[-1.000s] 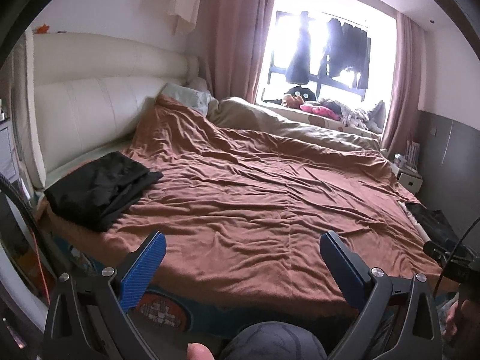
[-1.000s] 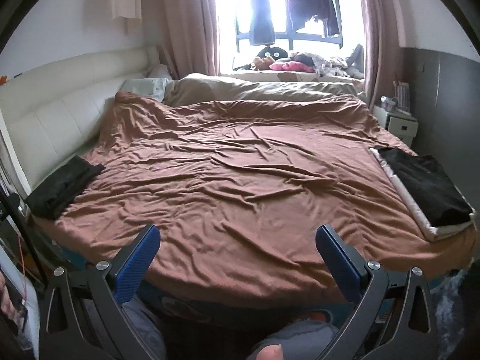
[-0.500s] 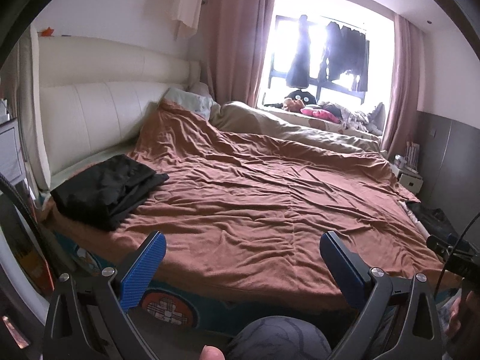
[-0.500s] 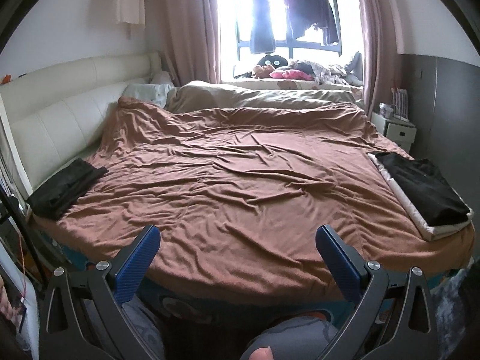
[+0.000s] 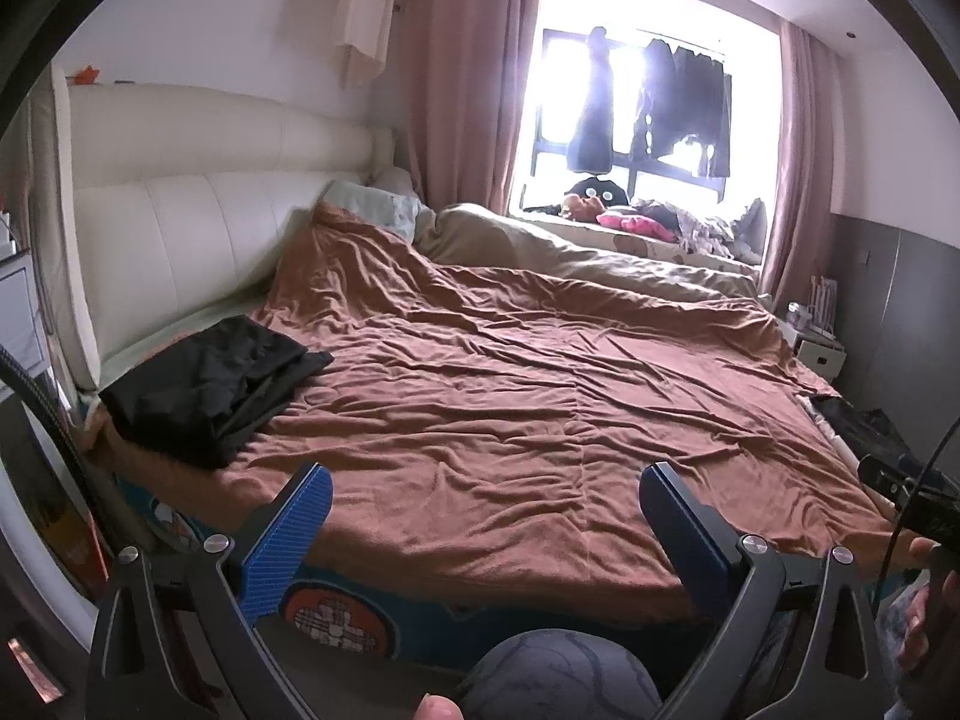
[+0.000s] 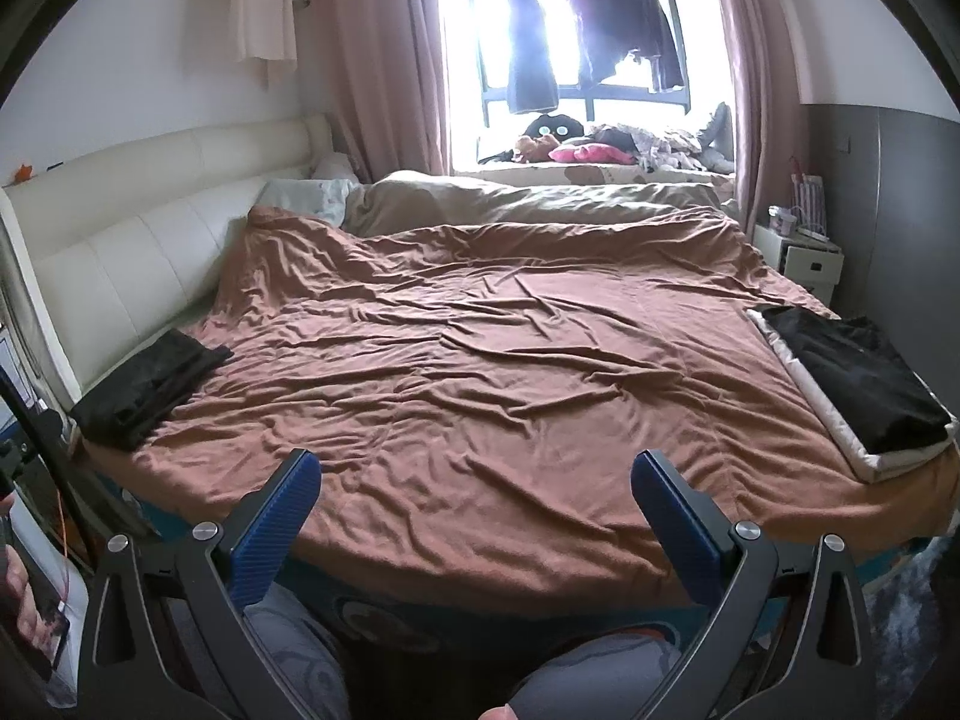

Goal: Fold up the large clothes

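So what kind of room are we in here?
A bedroom, most likely at home: a wide bed with a cream padded headboard, pink curtains and clothes drying at the window.

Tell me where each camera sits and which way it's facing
Left wrist: on the left gripper at the bed's foot, angled toward the black clothes by the headboard; open fingers, a knee and the other hand show.
Right wrist: on the right gripper, facing the bed squarely toward the window; open fingers and both knees show.
Shared: bed, black clothes, window, and the folded pile.
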The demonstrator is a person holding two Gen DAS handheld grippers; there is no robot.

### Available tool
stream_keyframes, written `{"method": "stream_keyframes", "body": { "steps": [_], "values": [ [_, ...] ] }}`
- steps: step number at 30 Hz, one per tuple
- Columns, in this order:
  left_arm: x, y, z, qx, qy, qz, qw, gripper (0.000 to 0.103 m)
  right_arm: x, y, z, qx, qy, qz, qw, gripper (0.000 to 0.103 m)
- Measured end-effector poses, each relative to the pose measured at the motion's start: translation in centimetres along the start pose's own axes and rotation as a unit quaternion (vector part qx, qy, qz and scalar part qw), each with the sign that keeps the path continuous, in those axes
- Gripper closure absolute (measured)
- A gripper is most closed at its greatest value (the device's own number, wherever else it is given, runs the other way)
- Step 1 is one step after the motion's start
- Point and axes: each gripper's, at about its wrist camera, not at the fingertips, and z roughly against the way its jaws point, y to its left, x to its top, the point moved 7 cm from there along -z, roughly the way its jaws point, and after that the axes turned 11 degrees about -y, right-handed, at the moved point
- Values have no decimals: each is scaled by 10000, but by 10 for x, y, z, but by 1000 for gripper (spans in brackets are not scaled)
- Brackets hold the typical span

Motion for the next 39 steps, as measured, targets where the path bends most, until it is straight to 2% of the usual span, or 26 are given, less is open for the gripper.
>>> {"method": "stream_keyframes", "body": {
  "steps": [20, 39],
  "values": [
    [8, 1, 8, -5, -110, -127, 9999, 0, -2, 9, 9, 42, -48, -202, 9998, 0],
    [18, 1, 24, -15, -320, -123, 9994, 0, -4, 23, 17, -36, -148, -65, 9999, 0]
  ]
}}
